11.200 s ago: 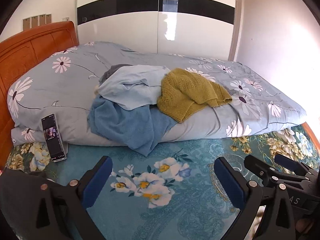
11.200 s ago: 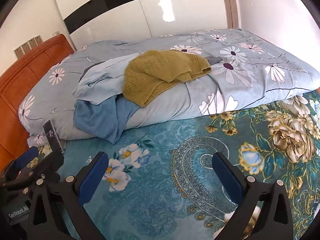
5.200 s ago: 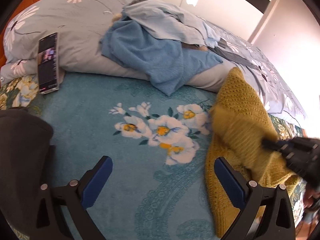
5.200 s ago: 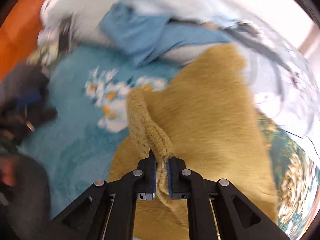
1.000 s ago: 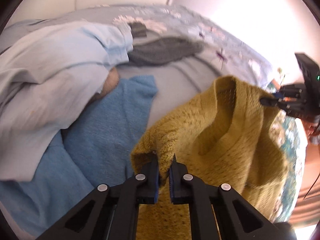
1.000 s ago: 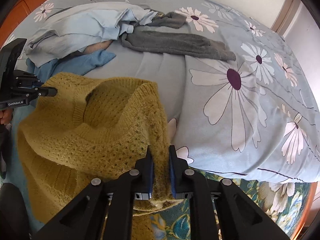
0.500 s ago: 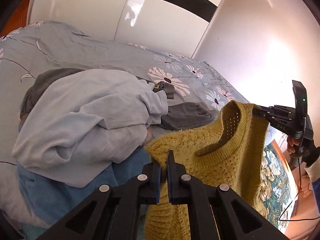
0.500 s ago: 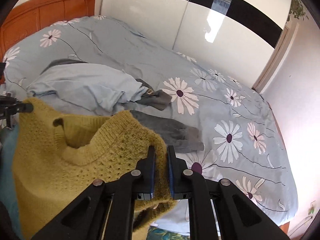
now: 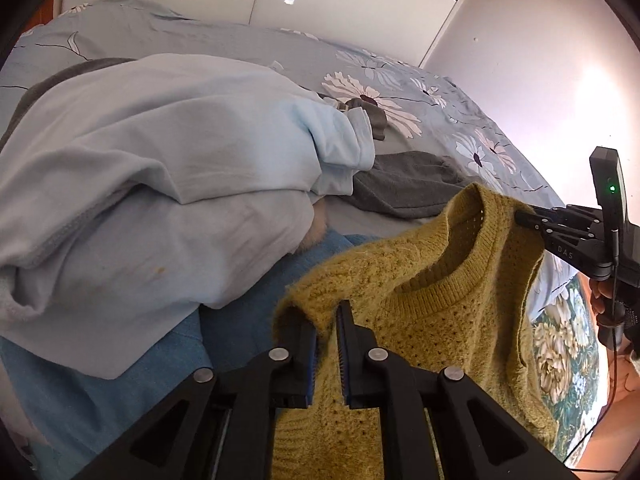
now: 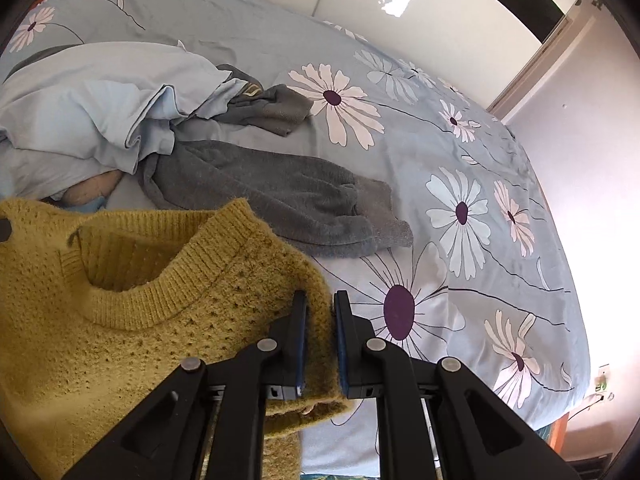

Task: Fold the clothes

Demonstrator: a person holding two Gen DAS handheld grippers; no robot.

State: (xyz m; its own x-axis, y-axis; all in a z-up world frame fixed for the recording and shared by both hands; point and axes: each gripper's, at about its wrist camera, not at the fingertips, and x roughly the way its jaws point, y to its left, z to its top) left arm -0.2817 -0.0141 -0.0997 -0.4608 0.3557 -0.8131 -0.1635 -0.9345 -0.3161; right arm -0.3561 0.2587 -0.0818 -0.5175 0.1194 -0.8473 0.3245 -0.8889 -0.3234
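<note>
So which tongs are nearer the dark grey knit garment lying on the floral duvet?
Right. The right tongs hold the mustard knit sweater's shoulder beside the grey garment; the left tongs, jaws opening, hold the far shoulder.

L gripper (image 9: 326, 316) tilts downward, jaws opening a bit w/ the knit still between the pads. R gripper (image 10: 320, 304) also angled down, pads pinched on the knit's other shoulder. Person's hand (image 9: 608, 300) grips the R gripper's handle at the frame edge.
</note>
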